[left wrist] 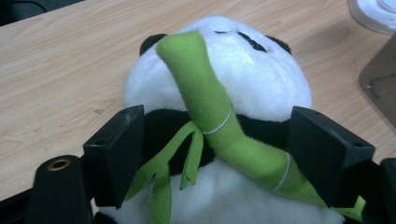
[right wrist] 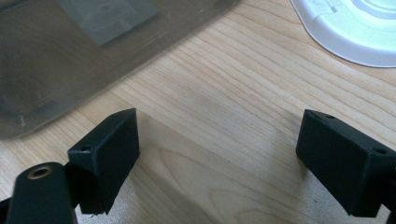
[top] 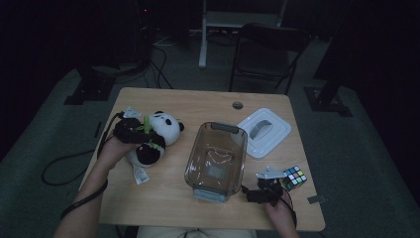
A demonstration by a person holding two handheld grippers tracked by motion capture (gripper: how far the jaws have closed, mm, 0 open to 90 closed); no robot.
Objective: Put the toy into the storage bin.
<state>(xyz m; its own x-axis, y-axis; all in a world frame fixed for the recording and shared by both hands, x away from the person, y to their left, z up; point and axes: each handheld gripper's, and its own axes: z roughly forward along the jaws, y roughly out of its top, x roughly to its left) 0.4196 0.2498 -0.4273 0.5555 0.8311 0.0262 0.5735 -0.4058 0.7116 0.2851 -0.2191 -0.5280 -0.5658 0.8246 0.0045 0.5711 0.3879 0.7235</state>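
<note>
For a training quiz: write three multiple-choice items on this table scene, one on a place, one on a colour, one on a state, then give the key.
1. Where does the puzzle cube lie?
A. beside the right gripper, near the table edge
B. inside the clear bin
C. on the white lid

2. What colour is the stalk on the panda toy?
A. red
B. green
C. blue

3. How does the left gripper stand?
A. shut, with nothing between its jaws
B. jaws on either side of the panda toy
C. holding the lid

Key: 1 A, the high view shows the cube by that gripper. 2 B, the left gripper view shows a green stalk. 3 B, the toy's body sits between the black jaws.
</note>
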